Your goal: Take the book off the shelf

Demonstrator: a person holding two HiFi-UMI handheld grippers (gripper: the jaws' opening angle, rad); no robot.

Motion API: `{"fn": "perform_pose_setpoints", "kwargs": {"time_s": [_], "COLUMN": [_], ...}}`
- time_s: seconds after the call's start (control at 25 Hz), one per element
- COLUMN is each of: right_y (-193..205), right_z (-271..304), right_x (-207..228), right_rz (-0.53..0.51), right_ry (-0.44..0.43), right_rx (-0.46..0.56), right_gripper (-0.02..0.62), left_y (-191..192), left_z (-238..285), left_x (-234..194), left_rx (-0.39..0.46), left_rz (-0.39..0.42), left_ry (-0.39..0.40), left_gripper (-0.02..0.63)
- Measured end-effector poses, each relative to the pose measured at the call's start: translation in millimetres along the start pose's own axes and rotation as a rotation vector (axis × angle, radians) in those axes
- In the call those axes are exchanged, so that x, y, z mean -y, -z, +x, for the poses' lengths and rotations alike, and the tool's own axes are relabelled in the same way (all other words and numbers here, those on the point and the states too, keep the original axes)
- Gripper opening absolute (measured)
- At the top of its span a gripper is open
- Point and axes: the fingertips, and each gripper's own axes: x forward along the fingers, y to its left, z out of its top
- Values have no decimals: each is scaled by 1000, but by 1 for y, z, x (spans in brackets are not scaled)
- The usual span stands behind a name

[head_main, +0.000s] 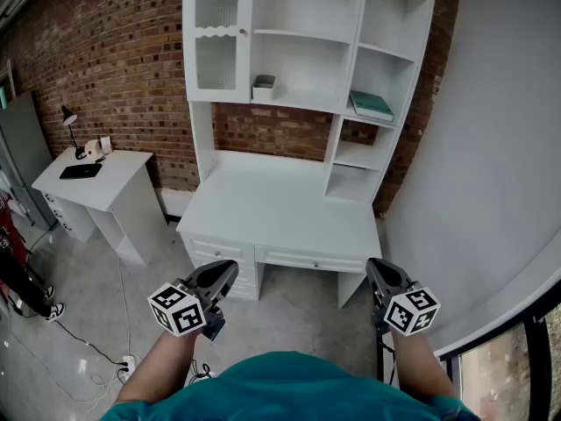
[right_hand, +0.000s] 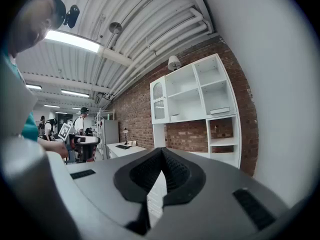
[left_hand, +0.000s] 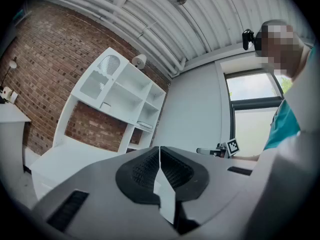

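A teal book point(head_main: 372, 105) lies flat on a shelf in the right-hand column of the white desk hutch point(head_main: 307, 68); it also shows as a thin slab in the right gripper view point(right_hand: 220, 111) and the left gripper view point(left_hand: 145, 125). My left gripper point(head_main: 230, 268) and right gripper point(head_main: 372, 265) are held low in front of the desk, well short of the hutch and far from the book. Both have their jaws shut with nothing between them.
The white desk point(head_main: 276, 213) with drawers stands against a brick wall. A small grey box point(head_main: 264, 87) sits on a middle shelf. A second white table point(head_main: 92, 178) with a lamp is at the left. A grey wall point(head_main: 500, 174) runs along the right. Cables lie on the floor.
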Motion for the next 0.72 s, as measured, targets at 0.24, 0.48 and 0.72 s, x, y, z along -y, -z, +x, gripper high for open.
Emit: {"fn": "perform_pose_setpoints", "kwargs": {"time_s": [0.24,0.48,0.72], "right_y": [-4,-8,-17], "right_z": [0,-7,-17], "right_x": [13,27,42], "right_rz": [-2,-11,-33], "right_ry": [-4,-10,-13], "right_rx": [-1,-14,3], "right_gripper": [20,20,21], "left_y": [-2,0,0], "left_z": [17,32,44], "left_x": [8,20,32], "left_rx": [-1,7,17], "left_rz": [4,14,30], "left_ry": [6,2,-20], "left_gripper": [15,15,15]}}
